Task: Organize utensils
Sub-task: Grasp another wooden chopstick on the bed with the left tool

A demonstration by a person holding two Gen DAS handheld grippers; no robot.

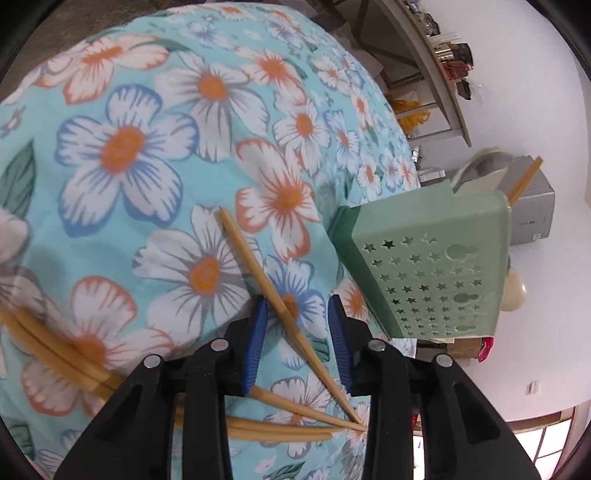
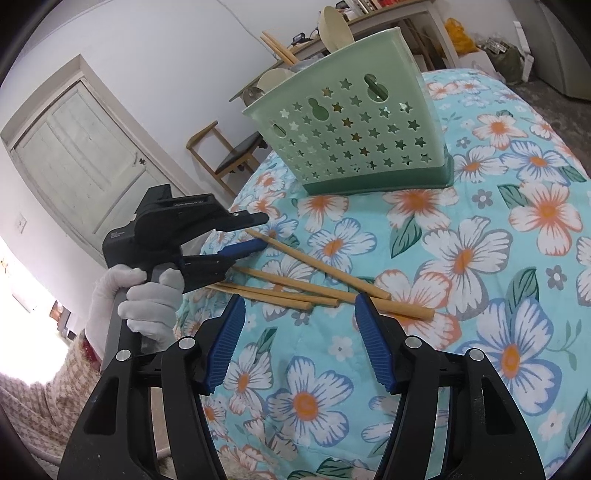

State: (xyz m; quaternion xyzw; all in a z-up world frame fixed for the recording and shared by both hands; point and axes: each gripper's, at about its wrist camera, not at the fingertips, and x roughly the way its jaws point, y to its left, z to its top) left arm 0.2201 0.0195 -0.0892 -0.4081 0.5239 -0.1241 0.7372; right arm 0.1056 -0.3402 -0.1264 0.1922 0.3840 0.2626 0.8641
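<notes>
**Left gripper over one chopstick; right gripper empty above the cloth**

Setting: table under a floral cloth. A green caddy with star-shaped holes stands upright on the cloth at the far side. Spoons and a pair of chopsticks stick out of its top.

Loose chopsticks: several lie flat on the cloth in a loose fan, near the caddy but apart from it. Their thin tips converge toward the left gripper's side. Their thick ends spread out toward the right gripper.

Left gripper: partly open, fingers low over the cloth. One chopstick runs diagonally through the gap between the blue pads. It lies close against the left pad. The right pad stands clear of it, so no clamp is visible. Whether the left pad actually touches the stick cannot be told. From the right wrist view, a white-gloved hand holds this gripper's handle, and its fingertips reach the thin ends of the fan.

Right gripper: jaws moderately wide, nothing between them. It hangs above a bare patch of cloth, just short of the thick ends of the chopsticks. The right pad overlaps the end of the longest stick in this view. Contact there cannot be judged.

Background: a door and a wooden chair behind the table.
</notes>
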